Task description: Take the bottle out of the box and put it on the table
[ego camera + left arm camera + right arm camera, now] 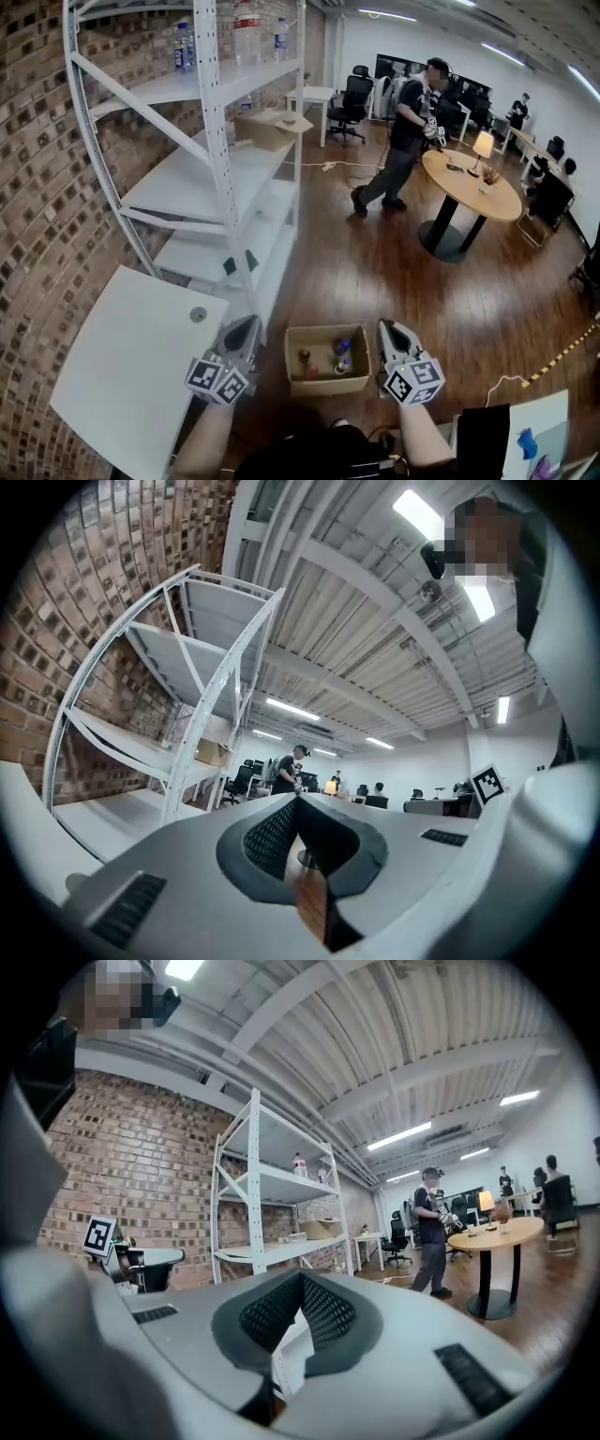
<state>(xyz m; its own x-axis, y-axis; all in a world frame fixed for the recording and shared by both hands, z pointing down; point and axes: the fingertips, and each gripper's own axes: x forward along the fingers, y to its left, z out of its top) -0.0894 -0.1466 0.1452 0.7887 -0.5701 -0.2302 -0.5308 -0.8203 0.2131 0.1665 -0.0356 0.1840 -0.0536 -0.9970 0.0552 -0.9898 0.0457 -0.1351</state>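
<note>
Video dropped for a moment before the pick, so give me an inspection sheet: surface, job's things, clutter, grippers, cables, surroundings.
Surface: white table at lower left, no bottle on it.
Job's things: open cardboard box on the wooden floor; bottles inside, count unclear.
Clutter: nothing seen around the box.
Grippers: left gripper and right gripper flank the box, fingers together, both empty.
Cables: white cable on the floor by the shelving; second cable at lower right.
Surroundings: white shelving against a brick wall; person walking beside a round table.
</note>
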